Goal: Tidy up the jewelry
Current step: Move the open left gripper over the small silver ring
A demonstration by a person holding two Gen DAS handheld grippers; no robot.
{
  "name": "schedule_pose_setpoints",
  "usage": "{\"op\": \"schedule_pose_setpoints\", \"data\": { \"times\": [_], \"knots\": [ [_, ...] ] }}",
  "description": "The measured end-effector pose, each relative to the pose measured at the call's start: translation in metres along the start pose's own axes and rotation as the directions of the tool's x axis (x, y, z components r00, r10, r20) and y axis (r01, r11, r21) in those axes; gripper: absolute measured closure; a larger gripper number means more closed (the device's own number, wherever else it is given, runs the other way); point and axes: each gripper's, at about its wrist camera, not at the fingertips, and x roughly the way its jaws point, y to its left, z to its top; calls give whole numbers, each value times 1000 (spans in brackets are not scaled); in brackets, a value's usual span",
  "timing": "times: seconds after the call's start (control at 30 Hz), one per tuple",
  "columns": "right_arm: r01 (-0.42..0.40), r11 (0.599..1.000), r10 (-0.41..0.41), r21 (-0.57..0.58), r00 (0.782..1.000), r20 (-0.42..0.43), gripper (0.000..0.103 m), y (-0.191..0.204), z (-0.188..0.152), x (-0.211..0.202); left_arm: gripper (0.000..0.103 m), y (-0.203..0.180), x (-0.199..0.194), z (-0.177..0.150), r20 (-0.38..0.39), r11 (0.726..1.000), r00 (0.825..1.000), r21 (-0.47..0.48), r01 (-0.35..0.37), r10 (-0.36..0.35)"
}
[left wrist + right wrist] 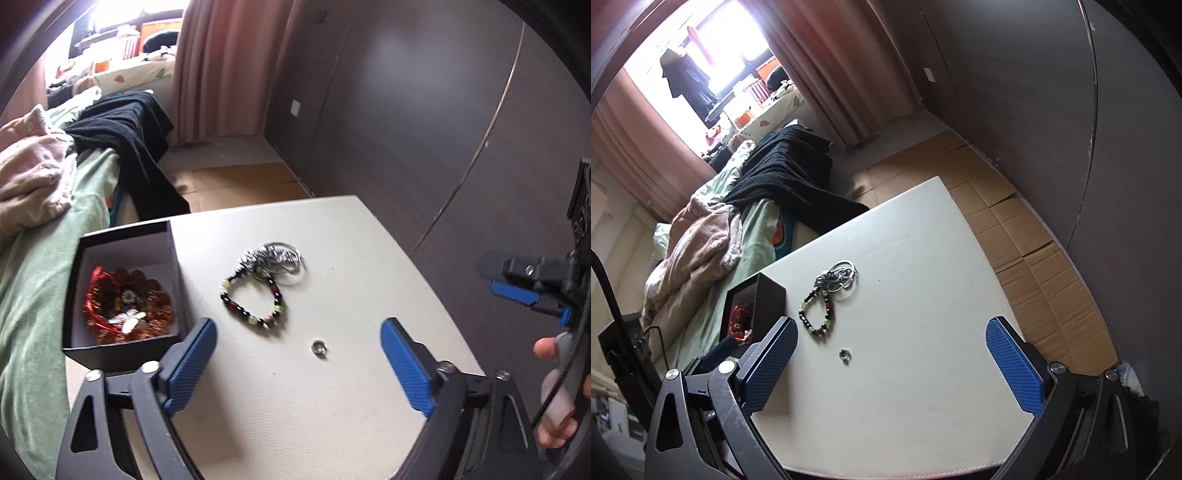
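Observation:
A beaded bracelet (254,300) of dark and green beads lies on the white table (332,387), touching a tangle of silver chain (275,258) behind it. A small silver ring (318,347) lies nearer me. An open black box (122,288) at the table's left edge holds red and orange jewelry (125,306). My left gripper (297,365) is open and empty above the table, with the ring between its fingers. My right gripper (890,363) is open and empty; the ring (845,355), bracelet (818,312), chain (838,278) and box (753,306) lie ahead of it.
A bed with green sheet (33,295), a pink blanket and a black garment (136,129) adjoins the table's left side. A dark wardrobe wall (424,110) stands to the right. Cardboard (1015,236) covers the floor beyond the table.

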Motion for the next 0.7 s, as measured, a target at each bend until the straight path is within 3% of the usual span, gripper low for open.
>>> {"op": "schedule_pose_setpoints", "data": {
  "times": [0.13, 0.5, 0.7],
  "knots": [
    [2, 1000, -2, 30, 1000, -7, 0, -14, 2, -4, 39, -12, 23, -7, -65, 999, 998, 31, 23, -21],
    [3, 998, -2, 55, 999, -33, 0, -30, 6, -4, 65, -28, 65, -21, -165, 996, 986, 89, 20, -5],
    [5, 997, -1, 72, 999, -46, 0, -34, 7, -2, 69, -34, 76, -25, -172, 993, 985, 117, -1, 22]
  ]
}}
